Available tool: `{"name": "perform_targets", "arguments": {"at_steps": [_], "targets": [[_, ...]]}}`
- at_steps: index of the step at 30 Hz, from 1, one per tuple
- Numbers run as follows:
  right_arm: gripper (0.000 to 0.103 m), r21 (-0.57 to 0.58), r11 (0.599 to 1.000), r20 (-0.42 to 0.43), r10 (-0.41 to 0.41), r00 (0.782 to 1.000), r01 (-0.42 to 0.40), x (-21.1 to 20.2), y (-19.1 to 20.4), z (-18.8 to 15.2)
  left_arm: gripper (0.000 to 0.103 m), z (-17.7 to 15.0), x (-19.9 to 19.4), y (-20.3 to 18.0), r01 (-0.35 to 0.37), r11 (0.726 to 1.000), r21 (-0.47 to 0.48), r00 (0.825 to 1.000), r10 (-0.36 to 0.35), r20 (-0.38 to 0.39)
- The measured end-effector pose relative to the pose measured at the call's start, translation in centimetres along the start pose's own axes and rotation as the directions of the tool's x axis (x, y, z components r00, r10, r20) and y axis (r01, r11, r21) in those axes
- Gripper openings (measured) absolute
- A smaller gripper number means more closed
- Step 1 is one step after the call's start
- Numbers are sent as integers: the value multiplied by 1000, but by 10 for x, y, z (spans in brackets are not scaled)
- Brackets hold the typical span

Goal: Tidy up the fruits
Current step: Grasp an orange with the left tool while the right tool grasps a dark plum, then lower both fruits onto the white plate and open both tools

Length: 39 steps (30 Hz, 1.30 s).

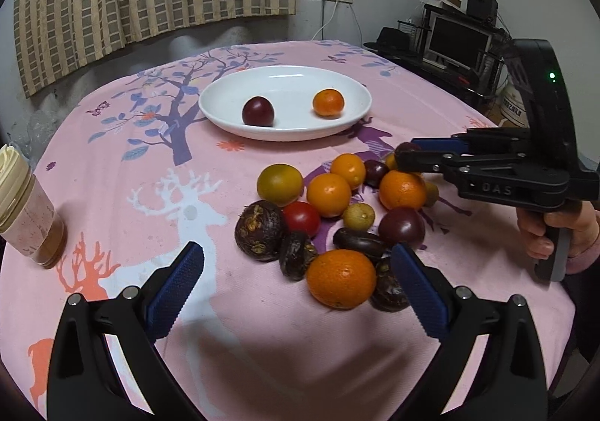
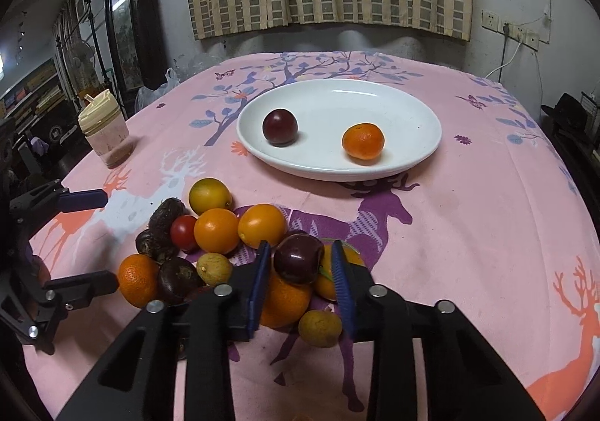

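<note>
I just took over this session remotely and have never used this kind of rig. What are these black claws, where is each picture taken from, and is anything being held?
There is no robot arm here: a person holds a pistol-grip tool in each hand, each ending in two blue-padded fingers. Each picture comes from a fisheye camera mounted on one tool, looking forward along its fingers.

In the left tool's view, the left gripper stands wide open and holds nothing, just short of the fruit pile. The other tool and the hand that grips it show at the right.

In the right tool's view, the right gripper is shut on a dark plum at the pile's near edge.

On the pink tablecloth sits a white plate already holding another plum and a small orange. A lidded jar stands off to the left.
</note>
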State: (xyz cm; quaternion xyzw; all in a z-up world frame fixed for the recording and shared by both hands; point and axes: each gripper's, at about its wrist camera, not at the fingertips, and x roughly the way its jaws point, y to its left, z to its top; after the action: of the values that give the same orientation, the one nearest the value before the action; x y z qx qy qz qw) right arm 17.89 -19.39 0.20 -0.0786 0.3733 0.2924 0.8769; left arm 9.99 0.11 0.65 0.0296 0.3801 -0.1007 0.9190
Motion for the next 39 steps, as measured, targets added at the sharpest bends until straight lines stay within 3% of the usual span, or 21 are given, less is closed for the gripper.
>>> {"name": "perform_targets", "arguments": {"at_steps": [4,7,10,18,23,29,32,35,39], "targets": [[27,44,999,30,19,999,-20,-6,-6,2,97,-3,2,-7,46,999,27,999,-45,-25],[27,71,997,44,19,999,-22,-10,-11,3,75,-6,5,-15,97,993,61,994,-93,-58],[27,77,997,39,16,999,-19,-9,-11,2,64,-9,14,-17,107,992,61,990,-101,-101],[27,59,998,34,12,999,-14,-8,-8,2,56,-12,21,-18,113,992,50,988,-106,-111],[27,62,998,36,13,999,-16,-8,-8,2,44,-12,21,-19,103,992,69,990,-96,-102],[27,63,998,47,18,999,-21,-10,-9,3,42,-14,17,-19,92,993,68,992,-86,-90],[27,99,993,55,58,997,-63,-11,-15,8,42,-7,9,-14,114,992,45,991,-111,-71],[27,117,990,86,62,994,-72,-10,-20,25,42,16,9,-4,152,988,24,987,-150,-60],[27,120,991,104,45,994,-58,9,-27,56,42,68,21,12,132,991,-3,991,-132,7]]}}
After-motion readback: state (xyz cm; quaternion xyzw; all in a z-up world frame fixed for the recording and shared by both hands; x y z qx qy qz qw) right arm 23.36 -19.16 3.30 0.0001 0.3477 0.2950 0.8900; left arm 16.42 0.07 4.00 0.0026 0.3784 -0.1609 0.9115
